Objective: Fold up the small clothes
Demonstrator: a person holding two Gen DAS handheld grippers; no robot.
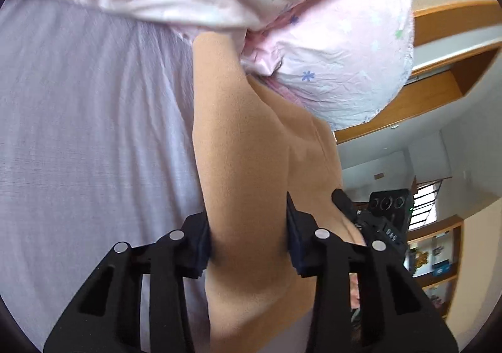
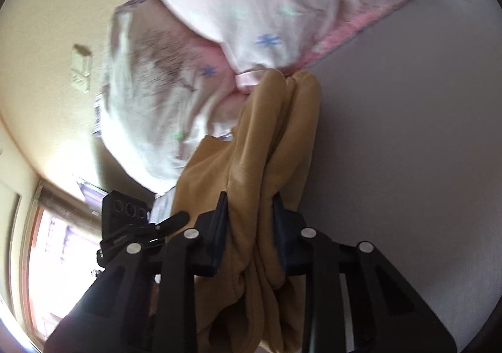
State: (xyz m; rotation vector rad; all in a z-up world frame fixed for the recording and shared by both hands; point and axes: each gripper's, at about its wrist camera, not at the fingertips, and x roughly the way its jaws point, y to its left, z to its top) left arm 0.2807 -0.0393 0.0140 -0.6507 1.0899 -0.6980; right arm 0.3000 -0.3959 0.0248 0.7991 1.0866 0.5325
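Note:
A tan fleece garment is held up between both grippers above a pale lilac sheet. My left gripper is shut on one part of it. My right gripper is shut on a bunched part of the same tan garment. The far end of the garment touches a pink floral pillow, which also shows in the right wrist view. The right gripper's body shows in the left view; the left gripper's body shows in the right view.
The lilac sheet covers the bed. Wooden shelves and a bookcase stand beyond the bed. A window and a wall switch are on the cream wall.

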